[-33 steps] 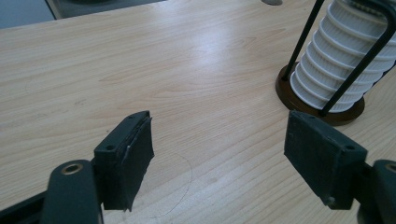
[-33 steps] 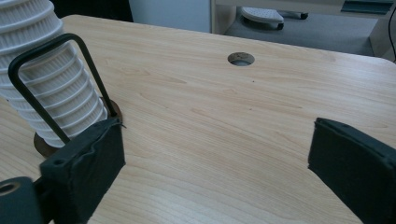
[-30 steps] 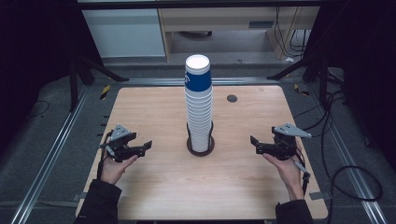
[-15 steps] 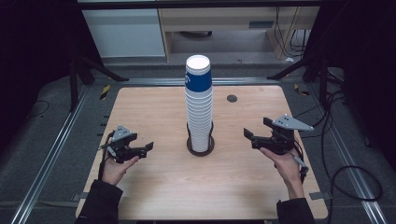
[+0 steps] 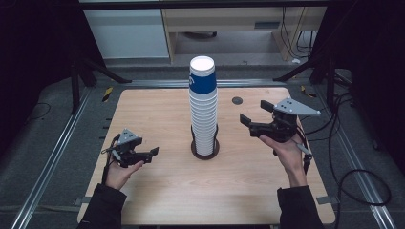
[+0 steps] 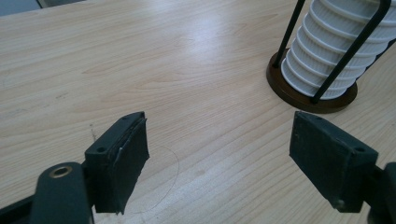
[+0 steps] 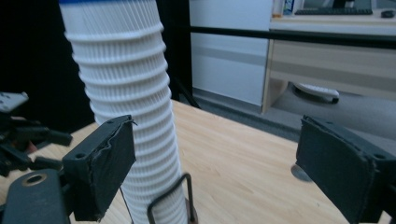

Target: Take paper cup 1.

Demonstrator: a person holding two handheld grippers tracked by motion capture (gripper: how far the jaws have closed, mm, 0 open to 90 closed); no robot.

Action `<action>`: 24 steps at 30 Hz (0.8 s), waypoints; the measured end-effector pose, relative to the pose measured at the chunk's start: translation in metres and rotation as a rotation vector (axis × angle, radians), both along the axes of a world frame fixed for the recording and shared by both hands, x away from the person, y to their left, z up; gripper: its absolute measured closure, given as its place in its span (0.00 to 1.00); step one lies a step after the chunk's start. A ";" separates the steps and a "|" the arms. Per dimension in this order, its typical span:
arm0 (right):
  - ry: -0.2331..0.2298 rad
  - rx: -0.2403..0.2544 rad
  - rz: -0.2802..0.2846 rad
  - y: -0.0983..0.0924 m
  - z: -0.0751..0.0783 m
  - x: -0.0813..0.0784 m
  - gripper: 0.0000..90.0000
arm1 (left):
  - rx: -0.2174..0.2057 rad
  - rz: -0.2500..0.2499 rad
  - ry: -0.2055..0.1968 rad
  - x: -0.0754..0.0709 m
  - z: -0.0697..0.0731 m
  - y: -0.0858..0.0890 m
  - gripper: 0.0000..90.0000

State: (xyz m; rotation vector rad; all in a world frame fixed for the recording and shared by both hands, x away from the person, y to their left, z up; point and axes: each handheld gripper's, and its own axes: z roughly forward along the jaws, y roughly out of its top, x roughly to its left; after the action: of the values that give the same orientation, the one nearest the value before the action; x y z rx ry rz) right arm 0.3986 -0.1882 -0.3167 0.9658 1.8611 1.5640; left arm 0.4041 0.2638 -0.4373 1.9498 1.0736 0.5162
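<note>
The wooden table carries one thing of note: a tall stack of paper cups standing at its centre, long axis upright, seated in a dark round holder whose thin black wire uprights run up the stack's sides. The top cup wears a blue band; those below are white and ribbed.

From the right gripper the stack lies at about 9 o'clock in the high view, near but apart. This gripper is raised off the table, level with the stack's middle. Its jaws have just been closing and now stand partly apart with nothing between them. The left gripper sits low near the tabletop with the stack at about 2 o'clock, farther off; its jaws are spread wide and empty. So the right hand looks better placed to take a cup.

The right gripper view shows the ribbing slightly left of centre; the left gripper view shows the holder's base, which the high view half hides
</note>
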 end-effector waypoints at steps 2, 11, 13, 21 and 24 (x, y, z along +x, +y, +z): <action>-0.012 0.004 0.011 0.003 0.006 0.000 0.13 | 0.001 -0.001 0.002 0.000 0.000 -0.001 0.21; -0.058 0.032 0.049 0.020 0.025 0.003 0.12 | 0.011 -0.010 0.008 0.000 -0.001 -0.003 0.21; -0.064 0.040 0.060 0.024 0.030 0.004 0.12 | 0.011 -0.012 0.010 0.000 -0.001 -0.004 0.21; -0.088 0.046 0.109 0.045 0.047 0.008 0.10 | 0.016 -0.014 0.013 0.000 -0.002 -0.004 0.21; -0.097 0.052 0.127 0.054 0.056 0.010 0.09 | 0.017 -0.014 0.021 0.000 -0.003 -0.004 0.21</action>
State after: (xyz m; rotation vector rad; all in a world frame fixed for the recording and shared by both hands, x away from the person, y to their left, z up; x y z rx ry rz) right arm 0.4089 -0.1337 -0.2611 0.7927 1.8543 1.7106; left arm 0.4044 0.2593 -0.4402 1.9799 1.0710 0.4995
